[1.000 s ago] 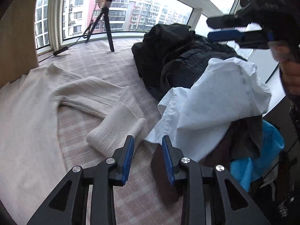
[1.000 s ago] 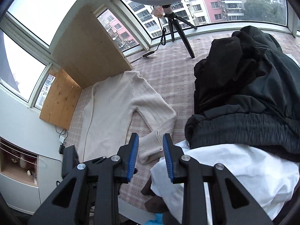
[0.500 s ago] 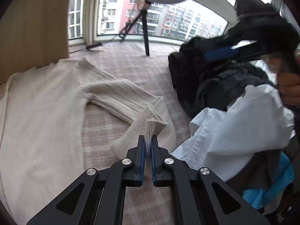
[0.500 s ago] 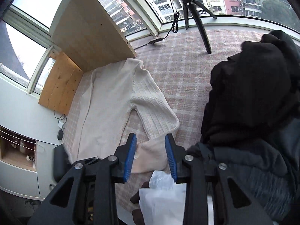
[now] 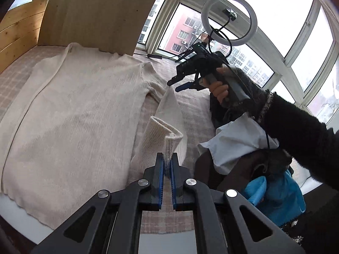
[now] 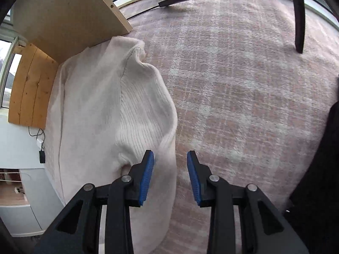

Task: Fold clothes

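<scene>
Pink plaid blanket (image 6: 243, 84) w/ cream sweater (image 5: 74, 116) spread flat. Left gripper (image 5: 166, 163) pinches sleeve cuff (image 5: 169, 135), lifted. Right gripper (image 6: 170, 165) fingers wide, over sleeve, holding nothing.

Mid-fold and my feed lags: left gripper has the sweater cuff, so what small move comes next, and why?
Probably carry the cuff across onto the sweater body. The left gripper is shut on the cuff, with the sleeve lying off to the side on the blanket. The right gripper is open above the shoulder and could pin it.

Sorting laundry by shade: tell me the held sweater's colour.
Cream sweater, clearest in the left wrist view.
</scene>
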Motion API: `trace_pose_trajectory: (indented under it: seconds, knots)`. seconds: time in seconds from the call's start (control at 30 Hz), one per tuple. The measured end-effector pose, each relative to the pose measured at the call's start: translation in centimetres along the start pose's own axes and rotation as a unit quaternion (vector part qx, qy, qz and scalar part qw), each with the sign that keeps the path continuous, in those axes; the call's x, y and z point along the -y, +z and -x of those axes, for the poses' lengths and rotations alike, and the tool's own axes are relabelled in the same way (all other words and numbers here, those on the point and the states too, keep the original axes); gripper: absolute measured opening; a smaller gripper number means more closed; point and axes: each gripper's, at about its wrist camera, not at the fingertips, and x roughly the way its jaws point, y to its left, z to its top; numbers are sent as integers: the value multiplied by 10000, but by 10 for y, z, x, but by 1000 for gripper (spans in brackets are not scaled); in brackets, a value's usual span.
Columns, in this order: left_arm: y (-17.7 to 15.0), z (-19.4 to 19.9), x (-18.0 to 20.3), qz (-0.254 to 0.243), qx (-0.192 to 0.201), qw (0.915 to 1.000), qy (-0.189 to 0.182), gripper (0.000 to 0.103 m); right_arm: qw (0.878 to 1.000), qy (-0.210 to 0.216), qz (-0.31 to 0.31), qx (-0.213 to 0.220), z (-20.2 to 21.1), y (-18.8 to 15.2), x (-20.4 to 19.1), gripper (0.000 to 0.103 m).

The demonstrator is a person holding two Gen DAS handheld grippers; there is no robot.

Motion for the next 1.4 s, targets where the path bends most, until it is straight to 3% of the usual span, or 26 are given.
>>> trace_pose_trajectory:
  seconds: [0.03, 0.07, 0.1, 0.23, 0.33, 0.37, 0.43, 0.5, 0.67, 0.77, 0.87, 0.93, 1.1, 1.2, 1.27, 1.3, 1.4]
  knots:
    - [-2, 1, 0, -14, 61, 10000, 43, 5, 10000, -81, -6, 0, -3, 0, -3, 32]
    - [-3, 3, -1, -50, 146, 9998, 129, 5, 9999, -162, -11, -1, -6, 0, -6, 25]
    - [-3, 5, -2, -91, 234, 9994, 225, 5, 9998, -200, -22, 2, -6, -1, -10, 7]
    - [-8, 29, -19, 31, 703, 9958, 589, 5, 9996, -59, 134, 247, 10, 0, -41, 7]
    - [-21, 46, -41, 267, 847, 9924, 851, 5, 9961, -93, 734, 476, 22, 5, -96, 7]
    - [-27, 47, -47, 290, 772, 9920, 958, 5, 9940, -96, 987, 464, 19, 8, -117, 12]
    - [-39, 46, -59, 312, 509, 9916, 1145, 6, 9880, -261, 1507, 202, 4, 12, -153, 32]
    - [-48, 51, -71, 385, 366, 9909, 1233, 6, 9847, -457, 1666, 230, 2, 11, -166, 37]
    - [-49, 66, -93, 343, 373, 9882, 1446, 6, 9881, -309, 1400, 559, 24, -7, -140, 37]
    - [-49, 63, -99, 299, 257, 9892, 1412, 6, 9903, -413, 1245, 468, 17, -22, -112, 37]
    - [-49, 61, -105, 255, 140, 9900, 1378, 6, 9963, -12, 827, 251, 6, -31, -86, 37]
    - [-49, 59, -109, 226, 62, 9905, 1356, 12, 9960, 105, 842, 263, 5, -37, -87, 37]
    - [-48, 54, -119, 153, -132, 9913, 1298, 11, 9897, 52, 1397, 297, 2, -49, -115, 37]
    - [-58, 28, -108, -164, -504, 9913, 1202, 11, 9878, -43, 1554, -46, -19, -43, -121, 37]
    - [-65, 18, -103, -296, -698, 9888, 1283, 11, 9883, -446, 1433, -265, -34, -36, -111, 36]
    - [-65, 21, -98, -354, -660, 9888, 1291, 11, 9897, -440, 1333, -295, -34, -33, -105, 34]
    - [-62, 35, -81, -555, -472, 9892, 1274, 14, 9948, 4, 999, 179, -2, -27, -85, 37]
